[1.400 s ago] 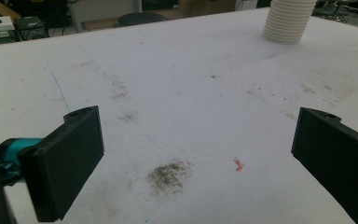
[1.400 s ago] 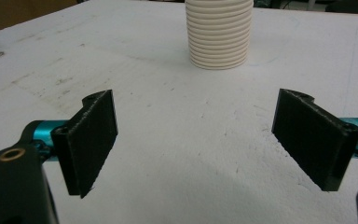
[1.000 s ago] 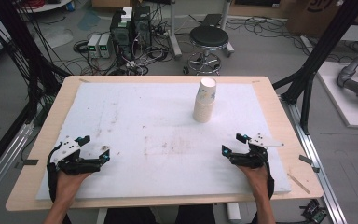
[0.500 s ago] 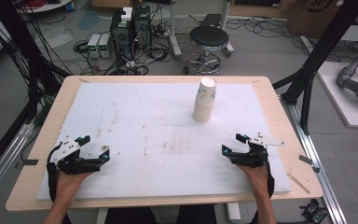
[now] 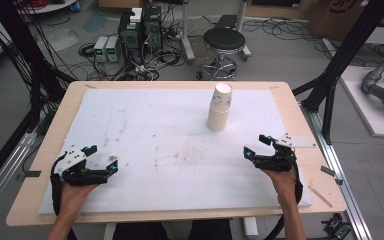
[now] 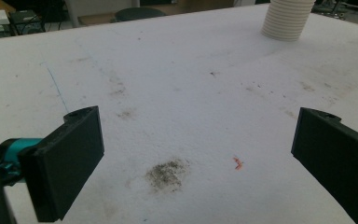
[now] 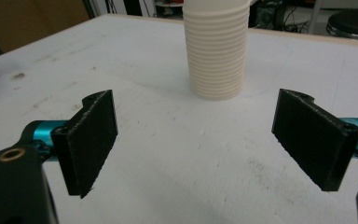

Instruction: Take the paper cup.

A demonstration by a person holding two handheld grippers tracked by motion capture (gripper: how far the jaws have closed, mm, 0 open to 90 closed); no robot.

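Observation:
A tall stack of white paper cups (image 5: pixel 219 108) stands upside down on the white mat (image 5: pixel 170 125), right of centre and toward the far side. My left gripper (image 5: pixel 103 159) rests low on the mat near the front left, jaws wide open with nothing between them. My right gripper (image 5: pixel 257 145) sits at the front right, also open and empty, below and to the right of the stack. In the right gripper view the cup stack (image 7: pixel 216 49) rises straight ahead beyond the gripper (image 7: pixel 196 140). The left gripper view has the stack (image 6: pixel 286 18) far off at top right, past the gripper (image 6: pixel 198 154).
The mat covers a wooden table (image 5: pixel 300 120) and carries grey smudges (image 6: pixel 168 172) and a small red speck (image 6: pixel 237 162). Beyond the far edge stand a black stool (image 5: pixel 224 40), electronics boxes (image 5: pixel 140 27) and loose cables on the floor.

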